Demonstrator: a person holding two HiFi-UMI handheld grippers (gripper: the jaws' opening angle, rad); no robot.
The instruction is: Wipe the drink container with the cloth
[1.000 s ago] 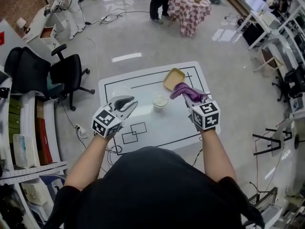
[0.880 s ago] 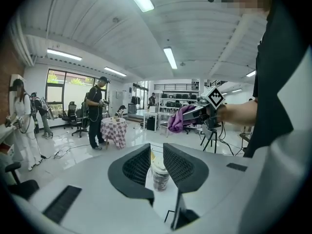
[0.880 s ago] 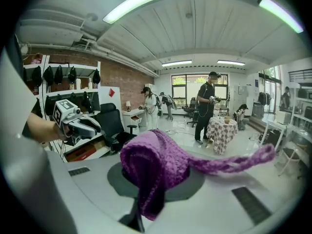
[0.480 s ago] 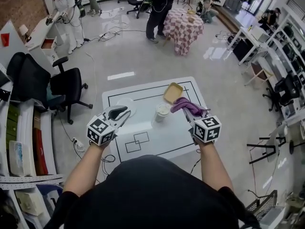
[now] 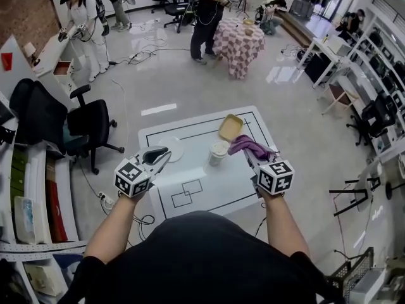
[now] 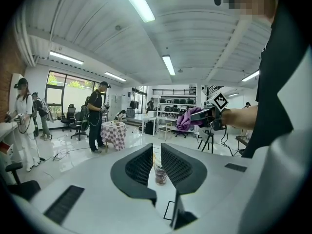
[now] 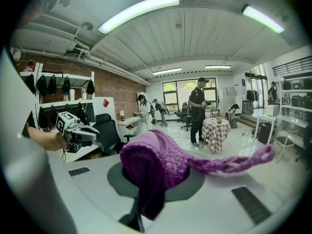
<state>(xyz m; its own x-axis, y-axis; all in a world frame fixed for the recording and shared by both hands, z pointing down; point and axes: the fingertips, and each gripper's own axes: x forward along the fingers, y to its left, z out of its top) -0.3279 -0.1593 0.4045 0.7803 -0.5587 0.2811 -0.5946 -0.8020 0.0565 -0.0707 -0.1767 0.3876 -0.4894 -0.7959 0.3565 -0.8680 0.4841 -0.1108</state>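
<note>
Cloth's up but no wiping yet: the right gripper (image 5: 250, 157) is clamped on the purple cloth (image 5: 243, 145), which bunches over its jaws with a tail trailing off, and I see no contact with the drink container (image 5: 218, 152). That cup stands upright on the white table (image 5: 209, 192), near the cloth at its 9 o'clock. From the left gripper (image 5: 166, 152) it sits at 3 o'clock; those jaws are a narrow slit with nothing gripped, so steadying the cup and the whole wipe look left to do.
</note>
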